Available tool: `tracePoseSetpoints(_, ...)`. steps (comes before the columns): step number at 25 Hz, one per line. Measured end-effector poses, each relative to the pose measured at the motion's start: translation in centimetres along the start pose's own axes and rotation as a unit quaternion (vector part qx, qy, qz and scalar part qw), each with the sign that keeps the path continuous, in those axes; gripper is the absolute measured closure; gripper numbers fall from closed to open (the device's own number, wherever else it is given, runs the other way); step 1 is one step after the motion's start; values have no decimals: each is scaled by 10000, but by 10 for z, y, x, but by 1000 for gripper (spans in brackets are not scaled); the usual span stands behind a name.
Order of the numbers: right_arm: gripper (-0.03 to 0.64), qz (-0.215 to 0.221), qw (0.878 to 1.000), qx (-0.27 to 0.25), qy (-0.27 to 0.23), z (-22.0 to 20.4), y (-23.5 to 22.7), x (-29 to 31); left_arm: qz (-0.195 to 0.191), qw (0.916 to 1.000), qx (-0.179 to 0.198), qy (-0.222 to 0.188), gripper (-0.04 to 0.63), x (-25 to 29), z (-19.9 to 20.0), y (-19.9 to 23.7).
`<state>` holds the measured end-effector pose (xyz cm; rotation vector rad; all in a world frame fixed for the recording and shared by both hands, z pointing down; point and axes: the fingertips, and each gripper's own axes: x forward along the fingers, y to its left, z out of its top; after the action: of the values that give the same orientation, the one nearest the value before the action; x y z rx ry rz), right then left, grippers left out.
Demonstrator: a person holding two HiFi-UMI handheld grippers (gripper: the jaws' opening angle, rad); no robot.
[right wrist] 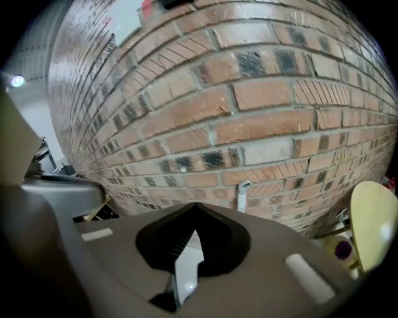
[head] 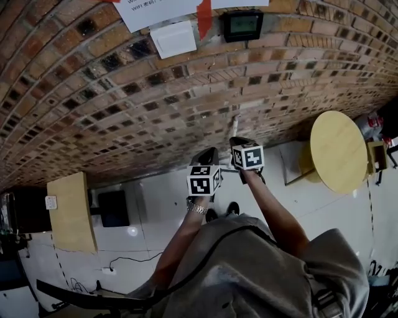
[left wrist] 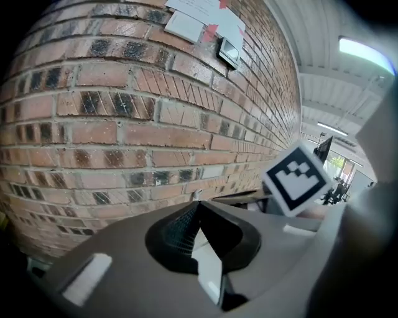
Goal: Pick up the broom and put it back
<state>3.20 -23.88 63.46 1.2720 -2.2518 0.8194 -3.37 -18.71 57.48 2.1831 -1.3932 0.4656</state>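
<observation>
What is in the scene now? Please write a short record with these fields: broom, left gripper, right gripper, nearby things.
broom: its pale handle stands against the brick wall; neither gripper holds it
left gripper: jaws together, nothing between them
right gripper: jaws together, nothing between them
nearby things: round wooden table, to the right by the wall

Indoor workspace, office or lab type. A red-and-dark brick wall (head: 124, 93) stood straight ahead of the left gripper (left wrist: 198, 205) and the right gripper (right wrist: 196, 210). High on it were taped white paper notices (head: 161, 9), a white square wall plate (head: 173, 38) and a small black wall display (head: 243, 25). A round pale-wood table (head: 339, 151) stood right of the right gripper. A white tiled floor (head: 155, 199) lay below both. White ceiling strip lights (left wrist: 367, 49) ran up and right of the left gripper.
</observation>
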Motion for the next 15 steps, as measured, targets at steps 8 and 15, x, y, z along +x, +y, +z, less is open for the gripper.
tracePoseSetpoints(8, 637, -7, 9988, -464, -168, -10, 54, -48, -28, 10000, 72, -10, 612, 2, 1, -11)
tracePoseSetpoints(15, 640, -168, 9985, -340, -390, -5, 56, -73, -148, 9998, 124, -65, 612, -5, 0, -22)
